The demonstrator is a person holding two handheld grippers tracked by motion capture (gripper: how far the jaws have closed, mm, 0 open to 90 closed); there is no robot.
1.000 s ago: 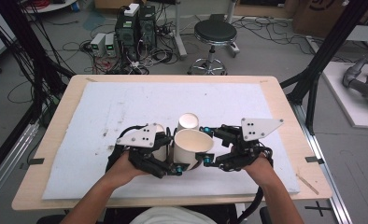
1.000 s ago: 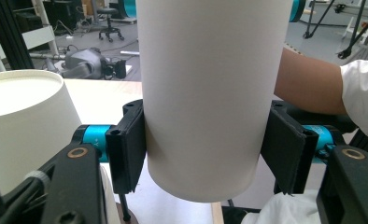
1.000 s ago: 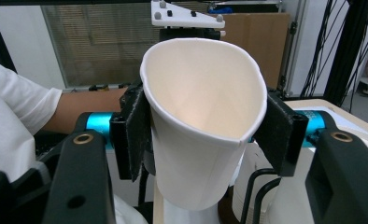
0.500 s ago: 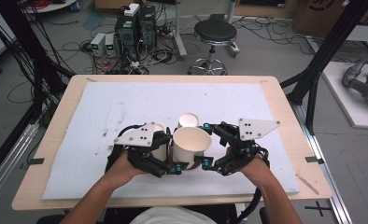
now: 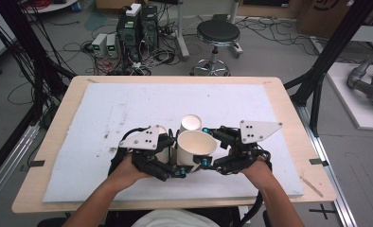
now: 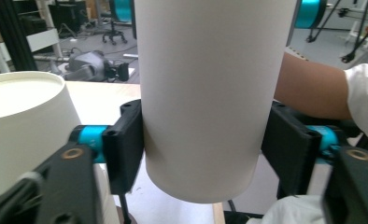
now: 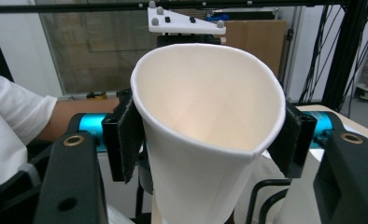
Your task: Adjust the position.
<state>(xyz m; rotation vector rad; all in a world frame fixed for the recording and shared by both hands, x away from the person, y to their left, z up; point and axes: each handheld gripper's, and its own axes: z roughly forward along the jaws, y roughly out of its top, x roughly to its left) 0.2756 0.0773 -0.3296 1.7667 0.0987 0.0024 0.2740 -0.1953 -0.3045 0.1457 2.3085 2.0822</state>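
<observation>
Paper cup [image 5: 197, 147] | clamped by left hand-held gripper [image 5: 175, 163] | and right hand-held gripper [image 5: 212, 147]

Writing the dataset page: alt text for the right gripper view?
A white paper cup is pinched near its rim between the right gripper's black jaws, squeezed out of round, open mouth toward the camera. A person's white sleeve shows at left.

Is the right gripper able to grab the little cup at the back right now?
Probably not yet. The right gripper is pinching the big paper cup, with the left gripper on it too, so it must let go first. The small cup stands just behind, nothing covering it.
</observation>
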